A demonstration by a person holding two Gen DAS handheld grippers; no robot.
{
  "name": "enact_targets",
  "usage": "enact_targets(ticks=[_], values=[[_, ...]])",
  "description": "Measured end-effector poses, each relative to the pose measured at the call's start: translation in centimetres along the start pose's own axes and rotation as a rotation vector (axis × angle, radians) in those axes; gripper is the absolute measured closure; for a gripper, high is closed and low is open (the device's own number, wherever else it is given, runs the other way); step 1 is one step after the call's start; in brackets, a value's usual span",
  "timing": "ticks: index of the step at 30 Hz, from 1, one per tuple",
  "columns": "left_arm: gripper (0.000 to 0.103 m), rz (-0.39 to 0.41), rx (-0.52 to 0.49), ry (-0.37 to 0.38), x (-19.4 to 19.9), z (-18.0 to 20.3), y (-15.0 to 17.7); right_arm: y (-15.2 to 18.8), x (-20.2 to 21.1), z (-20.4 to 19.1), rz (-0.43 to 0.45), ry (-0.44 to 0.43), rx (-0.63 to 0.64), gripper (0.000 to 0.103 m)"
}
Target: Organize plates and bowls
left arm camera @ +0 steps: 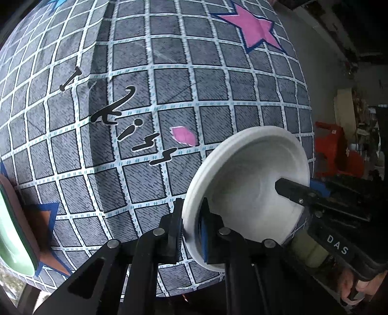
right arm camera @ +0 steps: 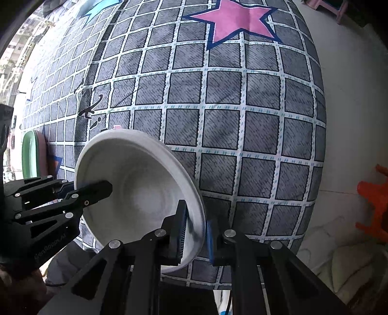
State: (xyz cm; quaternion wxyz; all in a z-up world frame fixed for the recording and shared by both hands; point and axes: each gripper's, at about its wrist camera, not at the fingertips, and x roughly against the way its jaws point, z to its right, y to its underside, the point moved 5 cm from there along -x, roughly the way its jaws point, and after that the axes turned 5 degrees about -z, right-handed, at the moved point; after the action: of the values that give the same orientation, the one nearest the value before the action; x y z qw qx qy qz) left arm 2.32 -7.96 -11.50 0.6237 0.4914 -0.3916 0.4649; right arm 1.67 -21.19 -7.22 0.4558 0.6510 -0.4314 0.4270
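Bowl [left arm camera: 245, 184], white with a wide flat rim, sits between your two grippers above the grey checked cloth [left arm camera: 150, 72], near its front edge, and appears tilted in both wrist views. Your left gripper [left arm camera: 191, 232] is closed on the rim: one finger lies outside the wall, the blue-padded one inside, with the rim pinched between them. Your right gripper [right arm camera: 195, 232] is clamped the same way on the opposite side of the rim, its ribbed blue pad pressed to the inner wall and the other finger outside. Each wrist view shows the other gripper reaching in over the far edge of the bowl. The inside of the bowl looks bare. Green and pink plates [right arm camera: 32, 155] lie stacked at the left edge of the cloth, well apart from the bowl. A pink star [right arm camera: 232, 21] is printed on the far part of the cloth. Something orange [right arm camera: 374, 203] stands on the floor to the right.
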Motion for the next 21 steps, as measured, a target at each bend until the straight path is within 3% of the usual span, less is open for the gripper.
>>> enact_targets(ticks=[4,5,9,10,11,13,15,16,17,21], values=[[0.087,-0.012,0.019,0.013,0.4,-1.7,1.3,-0.3,-0.2,-0.1,-0.008,0.004,0.005,0.087],[0.082,-0.013,0.023,0.016,0.4,-1.9,1.5,-0.3,-0.2,-0.2,-0.010,-0.001,0.006,0.087],[0.027,0.000,0.046,0.018,0.8,-2.4,2.3,-0.2,-0.3,-0.2,-0.008,0.006,0.003,0.083],[0.027,0.010,0.054,0.015,1.1,-2.7,2.6,-0.1,-0.3,-0.1,-0.010,0.010,0.005,0.063],[0.027,0.019,0.058,0.019,1.4,-2.9,2.7,-0.1,-0.3,-0.2,-0.008,0.019,0.006,0.031],[0.031,0.037,0.060,0.031,1.8,-3.1,2.9,0.2,0.1,-0.1,0.033,0.035,0.006,0.027],[0.088,0.020,0.038,0.020,1.7,-2.7,2.9,0.4,0.0,-0.2,0.032,0.005,0.004,0.041],[0.087,-0.002,0.023,0.024,1.3,-2.4,3.0,0.5,-0.3,-0.2,0.015,-0.004,0.000,0.071],[0.087,-0.013,0.006,0.032,1.1,-1.9,3.1,0.6,-0.7,-0.2,-0.003,-0.011,-0.004,0.084],[0.088,-0.009,0.008,0.034,1.5,-1.3,3.3,1.1,-1.3,-0.2,-0.006,-0.013,-0.010,0.087]])
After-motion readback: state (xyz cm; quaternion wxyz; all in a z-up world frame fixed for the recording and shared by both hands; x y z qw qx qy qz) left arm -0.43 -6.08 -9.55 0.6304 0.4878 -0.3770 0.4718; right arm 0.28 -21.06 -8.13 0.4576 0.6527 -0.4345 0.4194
